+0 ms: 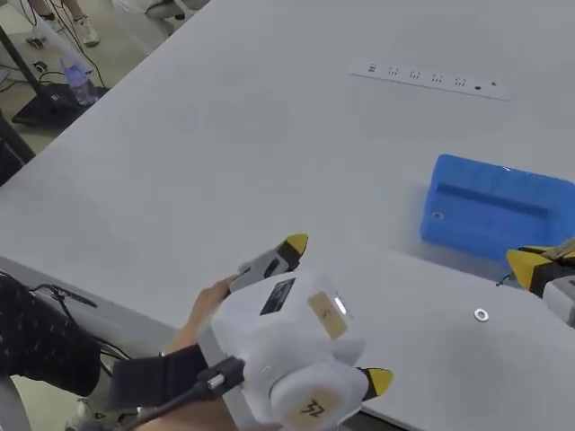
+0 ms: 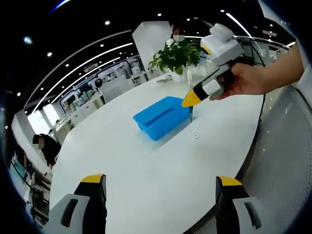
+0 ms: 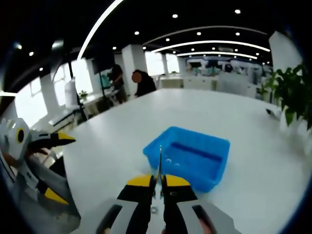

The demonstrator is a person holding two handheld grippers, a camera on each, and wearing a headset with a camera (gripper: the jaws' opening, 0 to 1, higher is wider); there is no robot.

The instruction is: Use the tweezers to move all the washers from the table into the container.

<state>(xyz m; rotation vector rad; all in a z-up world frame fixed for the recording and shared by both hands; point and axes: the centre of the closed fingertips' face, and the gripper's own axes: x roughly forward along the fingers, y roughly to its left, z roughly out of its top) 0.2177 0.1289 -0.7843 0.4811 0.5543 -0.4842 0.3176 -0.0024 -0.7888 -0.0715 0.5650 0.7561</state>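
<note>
A blue container point(image 1: 499, 206) stands at the right of the white table point(image 1: 269, 135), with a small washer point(image 1: 437, 215) inside it. Another washer point(image 1: 482, 314) lies on the table in front of it. My right gripper point(image 1: 539, 265) is shut on thin tweezers point(image 3: 160, 161), whose tip hangs just above the container's near edge point(image 3: 187, 156). In the left gripper view the tweezers point(image 2: 190, 114) point down near the loose washer point(image 2: 197, 136). My left gripper point(image 1: 337, 312) stands open with nothing in it, well left of the container point(image 2: 161, 117).
A white power strip point(image 1: 431, 79) lies at the far side of the table. A potted plant point(image 2: 175, 56) stands beyond the container. The table's near edge runs below my left gripper. A water bottle point(image 1: 79, 85) sits on the floor.
</note>
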